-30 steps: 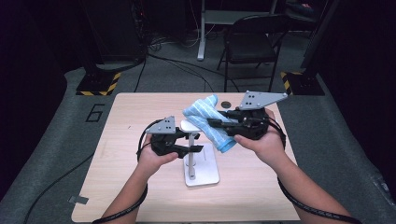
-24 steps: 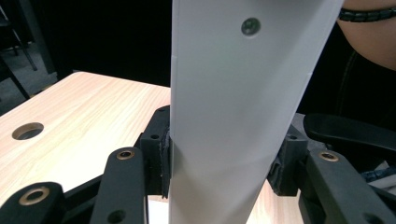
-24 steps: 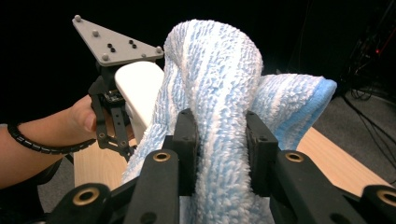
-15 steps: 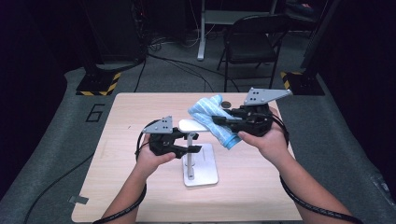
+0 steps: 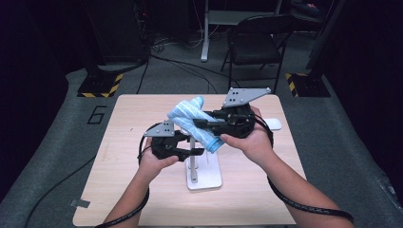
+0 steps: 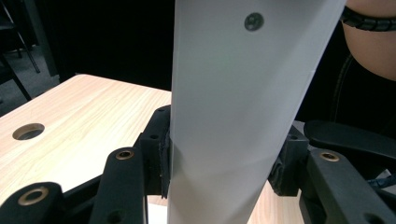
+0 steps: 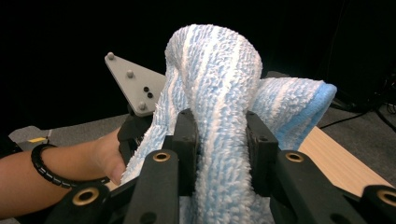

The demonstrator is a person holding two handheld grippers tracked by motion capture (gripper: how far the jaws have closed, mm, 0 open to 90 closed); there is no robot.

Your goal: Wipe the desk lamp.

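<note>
two black handheld grippers, left gripper (image 5: 196, 152) and right gripper (image 5: 199, 122), each topped by a grey three-cornered plate with small screws. brass-ringed pivots along the black jaw arms. black coiled cables trailing round both wrists. bare forearms, no sleeves.

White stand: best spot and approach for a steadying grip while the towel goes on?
Grip the white stand on its flat upright post, low near the base, coming in level from the side so the jaws close across its flat width. The left gripper already pinches it that way. That likely leaves the top free for the blue striped towel, held in the right gripper.
</note>
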